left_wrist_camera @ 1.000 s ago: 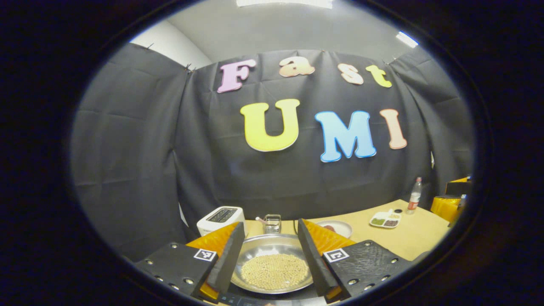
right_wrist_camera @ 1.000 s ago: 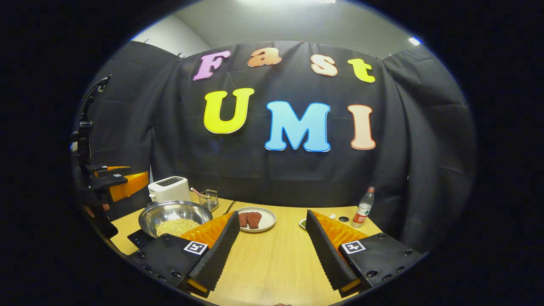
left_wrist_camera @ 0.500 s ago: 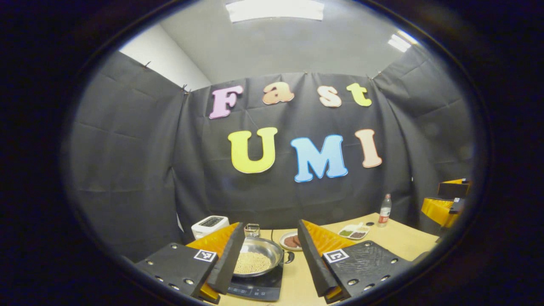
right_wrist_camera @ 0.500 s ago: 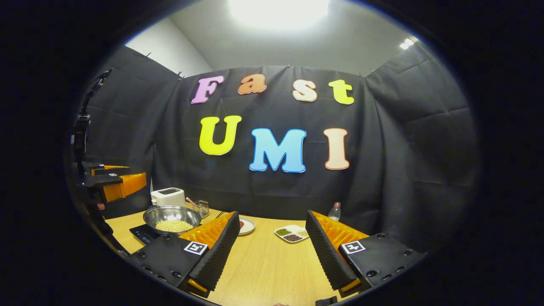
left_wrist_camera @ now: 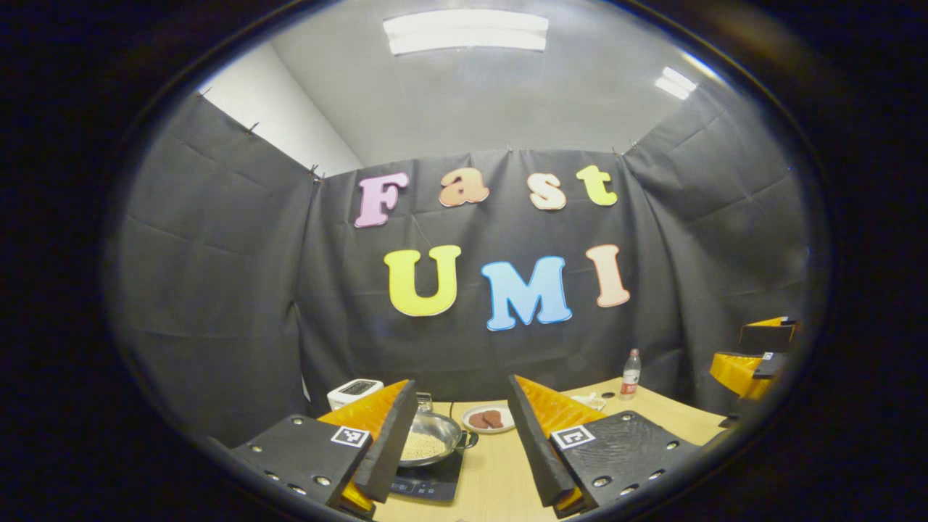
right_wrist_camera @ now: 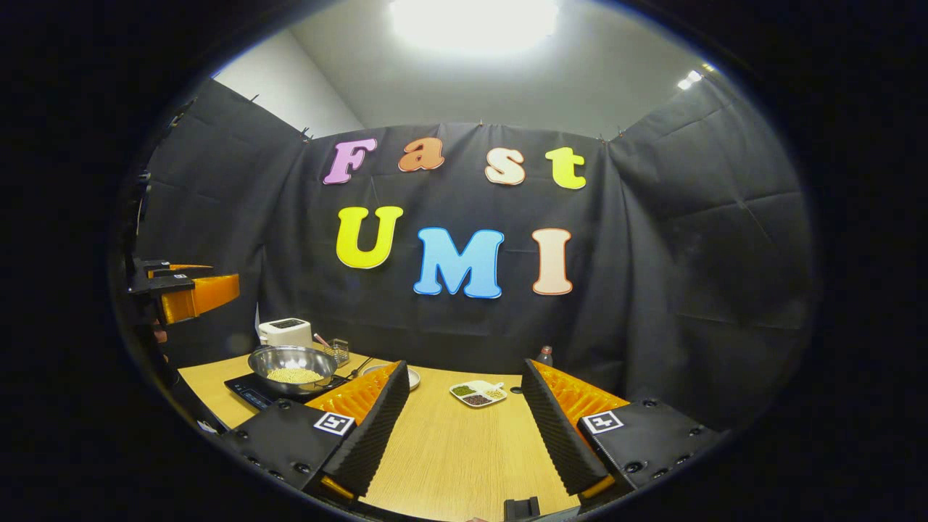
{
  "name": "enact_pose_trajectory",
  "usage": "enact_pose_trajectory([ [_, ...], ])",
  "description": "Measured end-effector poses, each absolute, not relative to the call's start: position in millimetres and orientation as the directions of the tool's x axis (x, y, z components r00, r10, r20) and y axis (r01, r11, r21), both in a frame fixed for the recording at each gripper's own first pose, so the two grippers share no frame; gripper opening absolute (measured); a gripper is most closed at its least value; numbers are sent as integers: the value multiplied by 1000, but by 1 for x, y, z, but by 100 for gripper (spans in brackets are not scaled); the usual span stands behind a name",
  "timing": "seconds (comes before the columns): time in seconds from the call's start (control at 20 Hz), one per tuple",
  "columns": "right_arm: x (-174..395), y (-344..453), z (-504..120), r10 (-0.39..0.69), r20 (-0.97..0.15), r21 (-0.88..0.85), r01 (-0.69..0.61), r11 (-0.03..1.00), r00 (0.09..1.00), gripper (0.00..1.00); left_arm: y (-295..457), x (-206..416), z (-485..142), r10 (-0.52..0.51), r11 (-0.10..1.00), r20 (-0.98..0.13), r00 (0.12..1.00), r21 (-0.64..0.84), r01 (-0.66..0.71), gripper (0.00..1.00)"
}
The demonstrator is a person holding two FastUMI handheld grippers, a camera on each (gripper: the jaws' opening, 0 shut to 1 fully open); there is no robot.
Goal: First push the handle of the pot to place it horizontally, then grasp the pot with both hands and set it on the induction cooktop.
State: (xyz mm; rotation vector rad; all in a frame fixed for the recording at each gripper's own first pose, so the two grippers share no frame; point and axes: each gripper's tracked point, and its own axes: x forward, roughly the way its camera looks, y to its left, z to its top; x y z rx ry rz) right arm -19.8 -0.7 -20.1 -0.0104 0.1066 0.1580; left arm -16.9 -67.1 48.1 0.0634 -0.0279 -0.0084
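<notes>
A shiny steel pot [right_wrist_camera: 292,359], round and shallow, is seen upright on the black induction cooktop [right_wrist_camera: 250,392] near the table's left edge. A layer of pale yellow beans [right_wrist_camera: 293,375] is held inside. In the left gripper view, a dark side handle [left_wrist_camera: 471,437] is shown at the pot's right rim.

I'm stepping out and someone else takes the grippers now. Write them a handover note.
Left gripper: open, empty, held above the table's near edge.
Right gripper: open, empty, over bare table.
Pot: sitting on the induction cooktop at the table's left, filled with small yellow beans; its handle points toward the plate.
Done: pot appears placed on the cooktop, both grippers clear of it.
Left: nothing obvious; just confirm the pot sits centred.
</notes>
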Motion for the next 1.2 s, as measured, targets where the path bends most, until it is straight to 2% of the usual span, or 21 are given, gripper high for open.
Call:
enact_pose_trajectory([
  [0.2,-34,-3,-6,120,-88,15,-119,993,989,98,-54,-34,54,-6,997,38,999,76,3,72],
  [0.25,-38,-3,-2,111,-81,20,-110,994,991,94,-51,-40,56,-8,997,38,999,75,5,73],
  [0.3,-42,-3,4,103,-69,25,-102,994,992,98,-47,-45,57,-12,997,40,999,76,9,72],
  [0.8,-84,8,19,68,-55,20,-66,998,996,98,-21,-78,61,-42,998,48,998,53,39,72],
  [1.2,-90,13,24,64,-56,17,-63,998,996,98,-17,-83,58,-47,998,43,998,47,45,72],
])
